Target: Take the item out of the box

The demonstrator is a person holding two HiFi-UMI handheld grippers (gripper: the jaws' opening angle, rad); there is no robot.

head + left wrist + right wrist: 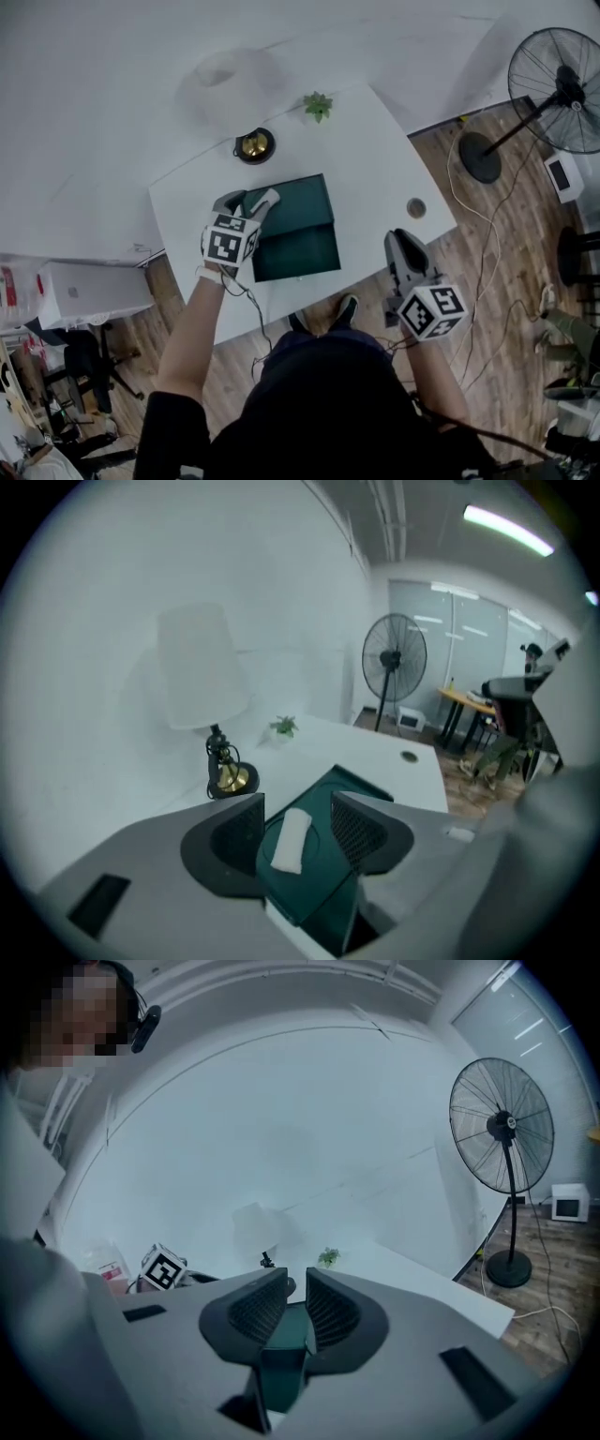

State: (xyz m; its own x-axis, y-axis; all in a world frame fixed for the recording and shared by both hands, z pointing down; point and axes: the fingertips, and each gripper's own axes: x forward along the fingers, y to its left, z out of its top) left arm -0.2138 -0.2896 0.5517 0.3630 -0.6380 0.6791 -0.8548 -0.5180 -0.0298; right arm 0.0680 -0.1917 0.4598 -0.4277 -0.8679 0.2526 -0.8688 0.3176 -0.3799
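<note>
Left gripper (253, 198), fingers apart, hangs over the box's (300, 246) left edge and the white item (289, 841); right gripper (401, 240), fingers narrowly apart, empty, right of it; white counter (375, 159), wood floor (487, 272)

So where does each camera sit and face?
Head view: on the head, down at the green box; forearms, left gripper, right gripper show.
Left gripper view: on that gripper, toward the white roll on the box; open jaws show.
Right gripper view: on that gripper, toward the wall; jaws show.
Gripper views share: lamp, fan.
</note>
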